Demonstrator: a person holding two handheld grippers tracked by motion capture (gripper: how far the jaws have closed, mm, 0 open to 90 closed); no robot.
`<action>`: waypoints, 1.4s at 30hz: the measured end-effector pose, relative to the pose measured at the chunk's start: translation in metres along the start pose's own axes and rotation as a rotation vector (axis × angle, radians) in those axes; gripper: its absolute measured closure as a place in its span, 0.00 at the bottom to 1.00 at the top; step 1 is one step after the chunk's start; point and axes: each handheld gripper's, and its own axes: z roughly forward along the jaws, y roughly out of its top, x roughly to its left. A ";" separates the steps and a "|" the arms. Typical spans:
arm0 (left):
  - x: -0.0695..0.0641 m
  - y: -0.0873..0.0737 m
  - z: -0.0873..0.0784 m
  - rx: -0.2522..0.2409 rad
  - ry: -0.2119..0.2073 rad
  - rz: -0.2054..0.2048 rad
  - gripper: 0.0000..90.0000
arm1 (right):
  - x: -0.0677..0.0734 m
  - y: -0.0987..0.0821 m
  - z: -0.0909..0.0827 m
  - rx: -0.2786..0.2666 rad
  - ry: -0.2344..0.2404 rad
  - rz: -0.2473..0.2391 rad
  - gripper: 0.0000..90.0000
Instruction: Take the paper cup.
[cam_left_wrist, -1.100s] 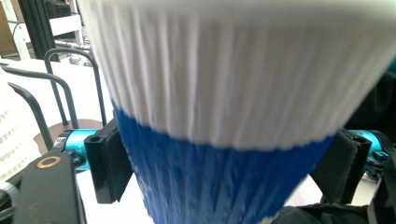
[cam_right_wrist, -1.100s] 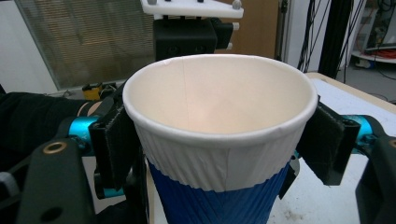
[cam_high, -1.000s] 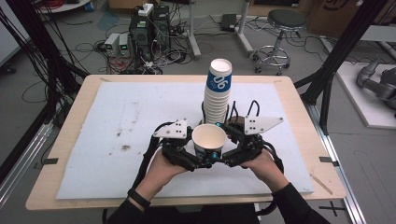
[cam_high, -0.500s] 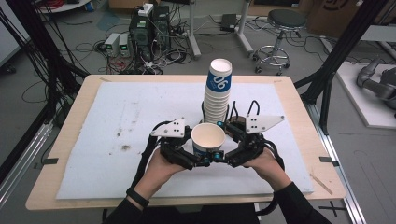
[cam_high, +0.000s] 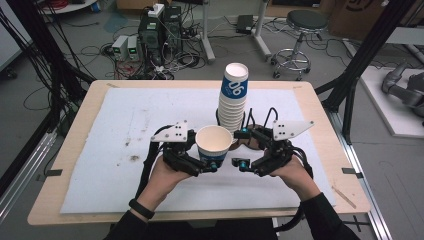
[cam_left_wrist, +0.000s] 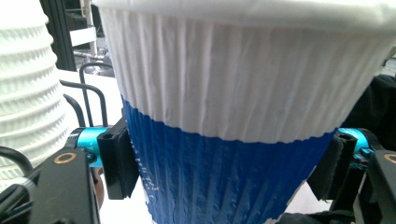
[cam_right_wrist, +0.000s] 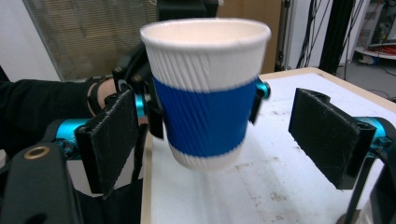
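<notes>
A paper cup (cam_high: 214, 144) with a blue band is being held upright above the table (cam_high: 75, 175), near its front edge, just in front of the cup stack (cam_high: 233, 102). The cup is being pinched at its blue band by the left gripper (cam_high: 202, 162), one pad being pressed against each side (cam_left_wrist: 119, 163). The right gripper (cam_high: 239, 150) is being kept just beside the cup; its jaws have just been opening and are being held spread, clear of the cup wall (cam_right_wrist: 205, 116).
</notes>
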 end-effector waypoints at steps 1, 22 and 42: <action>-0.001 0.001 -0.001 -0.007 -0.001 -0.003 0.28 | -0.001 -0.001 0.000 0.005 -0.001 -0.004 0.18; -0.008 0.004 0.007 -0.038 -0.025 -0.022 0.28 | 0.009 -0.024 0.043 0.077 0.004 0.002 0.19; -0.012 0.014 0.001 -0.079 -0.021 -0.015 0.18 | 0.013 -0.029 0.049 0.065 0.017 -0.022 0.34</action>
